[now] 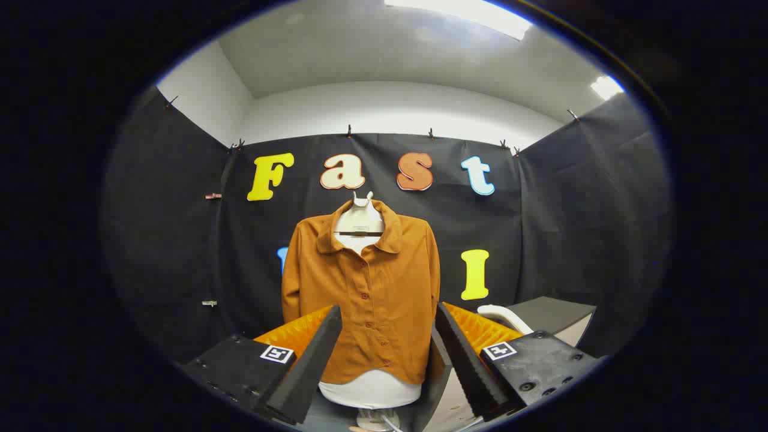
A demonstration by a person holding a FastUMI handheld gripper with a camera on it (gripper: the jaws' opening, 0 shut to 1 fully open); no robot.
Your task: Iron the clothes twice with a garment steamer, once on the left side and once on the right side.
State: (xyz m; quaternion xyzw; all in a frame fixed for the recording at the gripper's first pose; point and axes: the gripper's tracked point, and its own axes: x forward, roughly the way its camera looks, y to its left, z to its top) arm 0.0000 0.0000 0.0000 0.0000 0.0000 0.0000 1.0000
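A rust-orange button-up shirt (366,294) hangs on a white mannequin torso (369,389) straight ahead, in front of the black cloth wall. My gripper (387,318) is open, its two fingers spread wide with nothing between them; the shirt stands well beyond them and shows through the gap. A white curved handle (503,317), probably the garment steamer, pokes up just behind the right finger, beside a dark table; its body is hidden.
A dark table surface (549,313) stands to the right of the mannequin. The mannequin's white base (375,419) sits low between the fingers. Black cloth walls close in the booth at left, back and right.
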